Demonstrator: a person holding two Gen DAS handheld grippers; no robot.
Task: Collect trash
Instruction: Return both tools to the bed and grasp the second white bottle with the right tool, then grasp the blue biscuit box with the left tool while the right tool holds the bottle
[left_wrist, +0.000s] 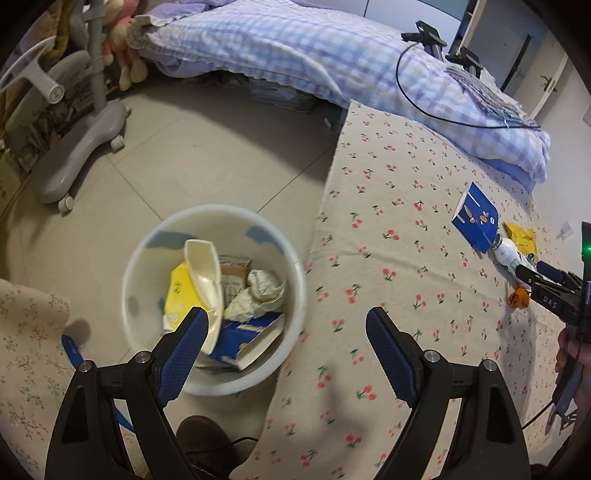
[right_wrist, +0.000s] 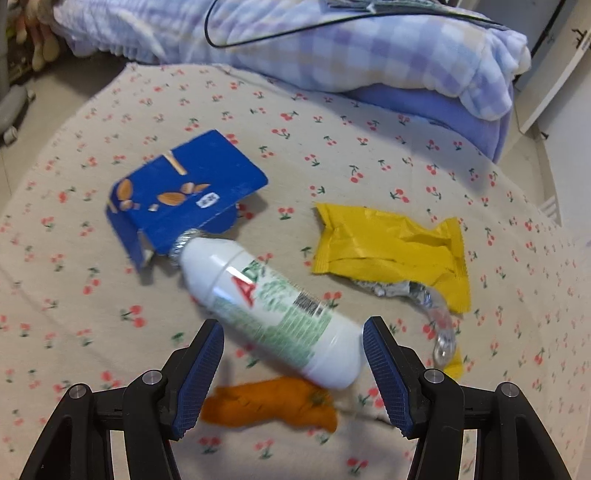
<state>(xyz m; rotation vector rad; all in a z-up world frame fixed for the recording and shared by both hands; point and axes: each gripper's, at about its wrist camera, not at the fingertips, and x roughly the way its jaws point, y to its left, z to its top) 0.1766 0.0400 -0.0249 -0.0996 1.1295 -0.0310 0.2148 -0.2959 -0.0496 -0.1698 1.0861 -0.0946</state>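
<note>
Right wrist: smooth white cylindrical bottle (right_wrist: 275, 306)

White bottle (right_wrist: 273, 306) lying on bedsheet (right_wrist: 369, 147)

A checked quilt (left_wrist: 332, 62) lies on the cherry-print sheet (left_wrist: 406, 295) near a grey chair base (left_wrist: 81, 147).

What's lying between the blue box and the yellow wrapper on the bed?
In the right wrist view, only bare cherry-print sheet lies between the blue box and the yellow wrapper; the white bottle sits nearer.
</note>
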